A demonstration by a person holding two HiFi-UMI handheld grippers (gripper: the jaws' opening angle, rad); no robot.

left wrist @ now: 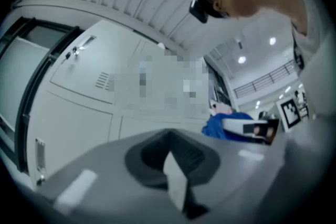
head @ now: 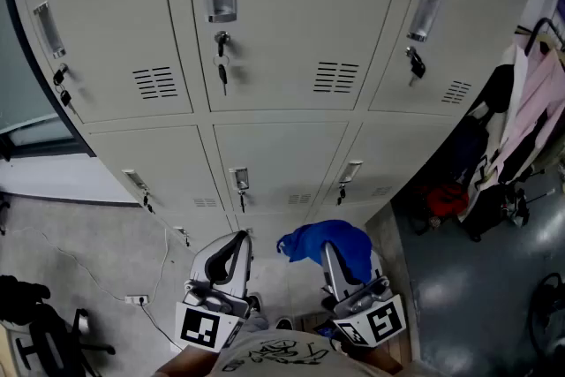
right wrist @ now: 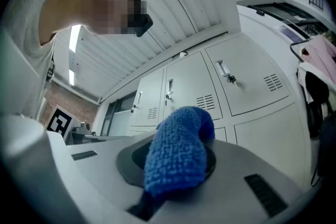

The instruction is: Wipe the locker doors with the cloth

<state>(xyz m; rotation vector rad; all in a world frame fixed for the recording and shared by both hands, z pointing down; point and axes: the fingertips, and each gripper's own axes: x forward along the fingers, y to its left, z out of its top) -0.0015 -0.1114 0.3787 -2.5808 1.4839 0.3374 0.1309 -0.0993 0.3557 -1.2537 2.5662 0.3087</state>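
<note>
Gripping the cloth [right wrist: 176, 160] in my right gripper [head: 332, 253]; left gripper [head: 238, 241] closed, empty; lockers [head: 282, 57] twelve o'clock, hanging clothes [head: 528, 124] three o'clock.

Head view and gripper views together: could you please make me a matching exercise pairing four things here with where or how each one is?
Things:
1. fluffy blue microfibre cloth
2. grey left hand-held gripper
3. bunch of dark keys
4. pale pink garment

Places or states:
A. hangs at the far right of the head view
B. clamped in the right hand-held gripper
C. dangles from the lock of the top middle grey locker door
D. jaws together, holding nothing

Pairs: 1-B, 2-D, 3-C, 4-A
</note>
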